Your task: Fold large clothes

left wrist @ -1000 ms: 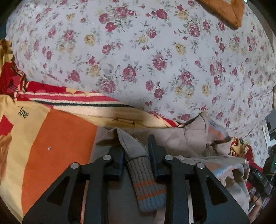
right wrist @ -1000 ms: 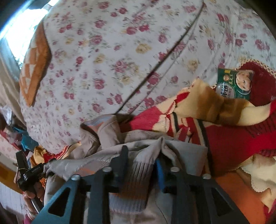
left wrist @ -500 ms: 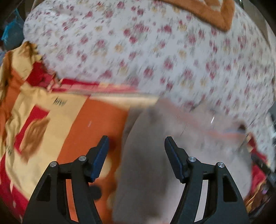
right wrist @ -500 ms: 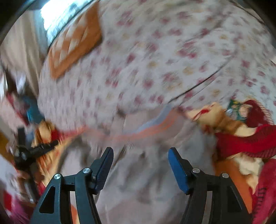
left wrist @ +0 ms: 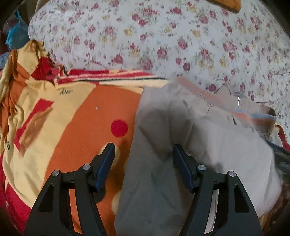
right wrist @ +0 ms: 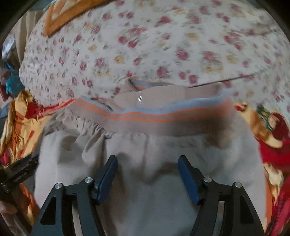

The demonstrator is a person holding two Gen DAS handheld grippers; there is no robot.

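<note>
A beige jacket (left wrist: 190, 163) lies folded on the orange and yellow blanket (left wrist: 72, 127). Its ribbed hem with orange and blue stripes (right wrist: 163, 116) runs across the far side, next to a zipper end (right wrist: 140, 99). My left gripper (left wrist: 144, 156) is open and empty, above the jacket's left edge. My right gripper (right wrist: 147, 169) is open and empty, above the middle of the jacket (right wrist: 145, 172). The left gripper shows at the left edge of the right wrist view (right wrist: 16, 172).
A floral quilt (left wrist: 163, 36) fills the far side, with an orange patterned cushion (right wrist: 59, 14) on it. Crumpled red and yellow blanket folds (right wrist: 271, 141) lie to the right, and more (left wrist: 21, 59) to the left.
Both grippers were shut on the jacket's ribbed cuffs a second ago. They have opened, let go and drawn back; the jacket now lies flat with the striped hem at the far side.
</note>
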